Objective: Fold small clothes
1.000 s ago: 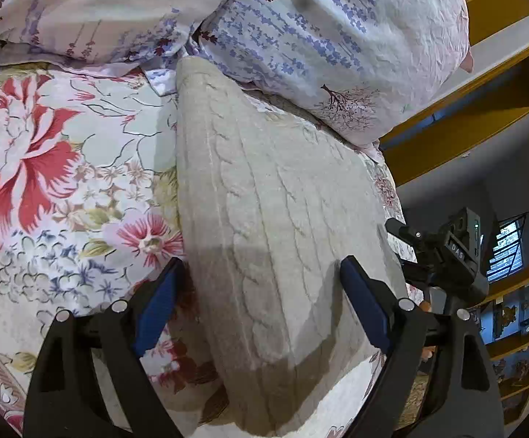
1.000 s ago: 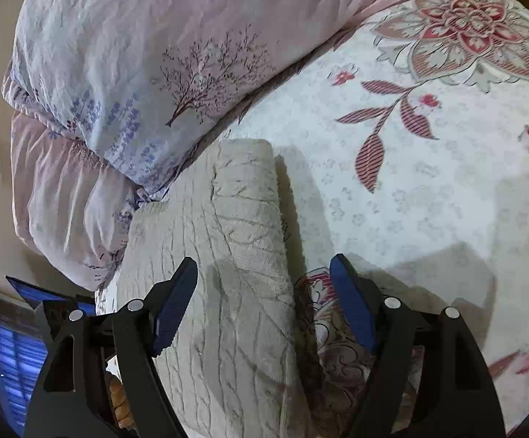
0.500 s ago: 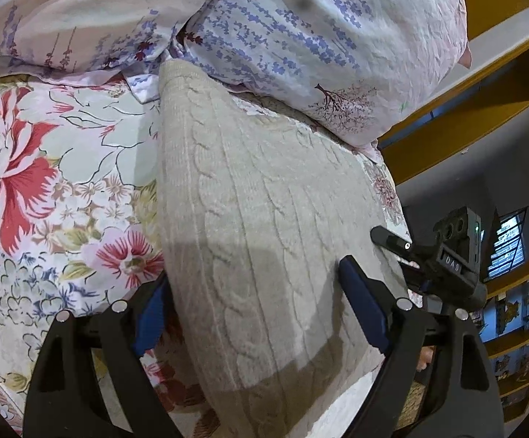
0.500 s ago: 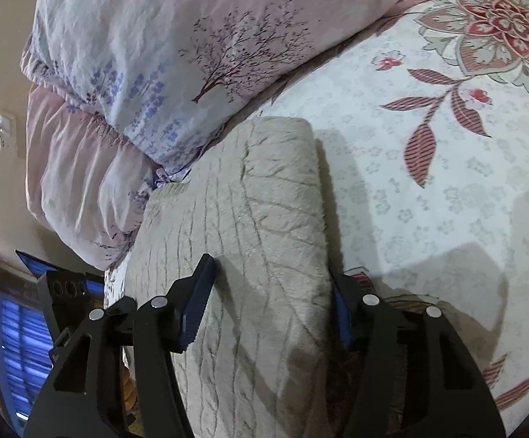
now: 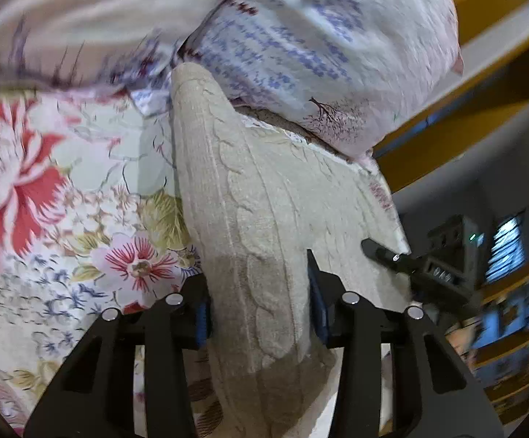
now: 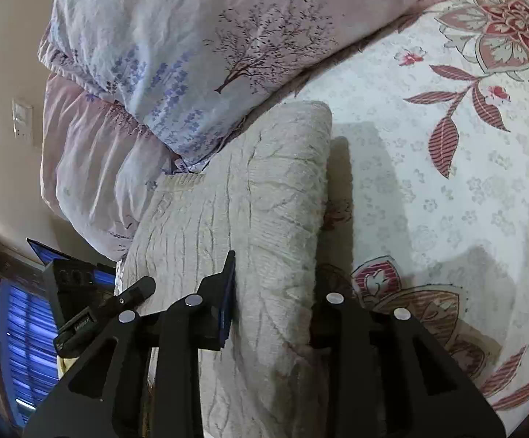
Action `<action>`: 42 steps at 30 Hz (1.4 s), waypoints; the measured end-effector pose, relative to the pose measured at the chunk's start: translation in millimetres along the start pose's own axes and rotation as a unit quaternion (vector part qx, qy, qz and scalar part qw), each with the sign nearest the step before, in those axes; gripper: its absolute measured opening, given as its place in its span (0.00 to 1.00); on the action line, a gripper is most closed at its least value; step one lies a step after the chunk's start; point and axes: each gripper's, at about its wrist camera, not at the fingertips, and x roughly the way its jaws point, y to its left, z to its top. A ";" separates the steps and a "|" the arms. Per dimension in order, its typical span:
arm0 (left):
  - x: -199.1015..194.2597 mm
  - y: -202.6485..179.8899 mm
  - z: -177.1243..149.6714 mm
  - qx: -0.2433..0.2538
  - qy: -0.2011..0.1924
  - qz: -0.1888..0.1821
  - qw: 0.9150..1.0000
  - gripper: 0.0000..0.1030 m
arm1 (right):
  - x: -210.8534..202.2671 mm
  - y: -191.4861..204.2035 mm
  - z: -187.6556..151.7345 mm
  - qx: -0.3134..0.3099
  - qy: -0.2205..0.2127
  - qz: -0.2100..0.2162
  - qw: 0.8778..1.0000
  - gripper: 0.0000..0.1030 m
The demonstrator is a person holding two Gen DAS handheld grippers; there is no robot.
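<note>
Left claw pinched on a thick fold of the knit, near edge. Right claw clamped on the opposite side, jaws nearly closed round the bulk. Knit lying folded on the bed, far end at 12 o'clock tucked against the pillows. Risks, just guessing: bulky layers slipping out of one pinch mid-lift, fold springing open; far corner catching on a pillow; uneven pull skewing the stack. No containers anywhere, only shelves blurred at 4 o'clock, contents unreadable.
</note>
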 end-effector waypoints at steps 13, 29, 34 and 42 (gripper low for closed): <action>-33.9 -17.1 -11.7 0.058 -0.024 0.047 0.997 0.36 | -7.0 28.1 -16.4 -0.013 -0.008 0.020 1.000 0.26; -92.6 89.0 -18.4 -0.039 -0.027 0.064 0.997 0.47 | 72.3 105.3 -46.9 -0.114 0.023 -0.034 0.993 0.36; -102.8 93.0 -20.9 -0.040 -0.050 0.081 0.995 0.64 | 52.0 99.6 -44.0 -0.102 0.009 -0.044 0.994 0.42; -113.6 84.9 -25.4 0.001 -0.064 0.173 0.983 0.75 | 53.5 99.4 -47.6 -0.122 -0.011 -0.110 0.986 0.36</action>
